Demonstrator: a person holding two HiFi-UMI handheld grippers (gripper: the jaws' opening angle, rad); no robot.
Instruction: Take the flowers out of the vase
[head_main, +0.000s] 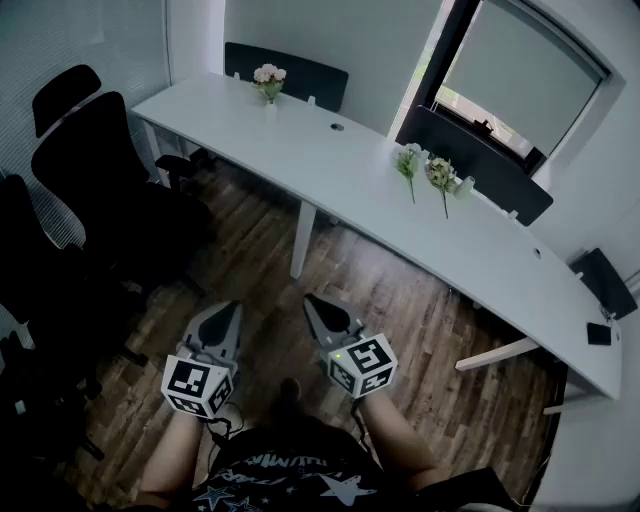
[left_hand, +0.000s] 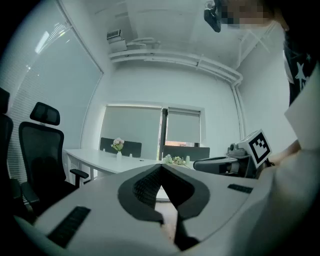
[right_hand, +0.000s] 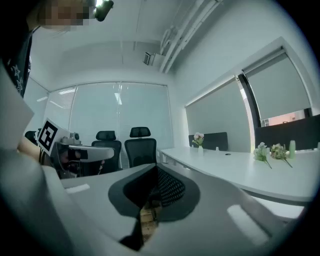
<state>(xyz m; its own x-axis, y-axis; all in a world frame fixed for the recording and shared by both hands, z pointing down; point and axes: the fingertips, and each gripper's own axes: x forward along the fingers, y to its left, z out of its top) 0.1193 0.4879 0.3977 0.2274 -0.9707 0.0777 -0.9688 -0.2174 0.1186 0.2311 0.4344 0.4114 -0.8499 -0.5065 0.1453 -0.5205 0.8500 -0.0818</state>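
A small white vase with pink flowers (head_main: 268, 82) stands at the far left end of the long white table (head_main: 350, 170); it shows small in the left gripper view (left_hand: 118, 145) and the right gripper view (right_hand: 199, 139). Two loose flower stems (head_main: 408, 165) (head_main: 441, 180) lie on the table's middle, beside a pale little vase (head_main: 464, 186). My left gripper (head_main: 226, 312) and right gripper (head_main: 316, 305) hang side by side over the wood floor, well short of the table. Both are shut with nothing in them.
Black office chairs (head_main: 90, 170) crowd the left side. Dark partition panels (head_main: 290, 72) line the table's far edge, with a window behind. A small black object (head_main: 598, 333) lies at the table's right end. Table legs (head_main: 303, 240) stand between me and the flowers.
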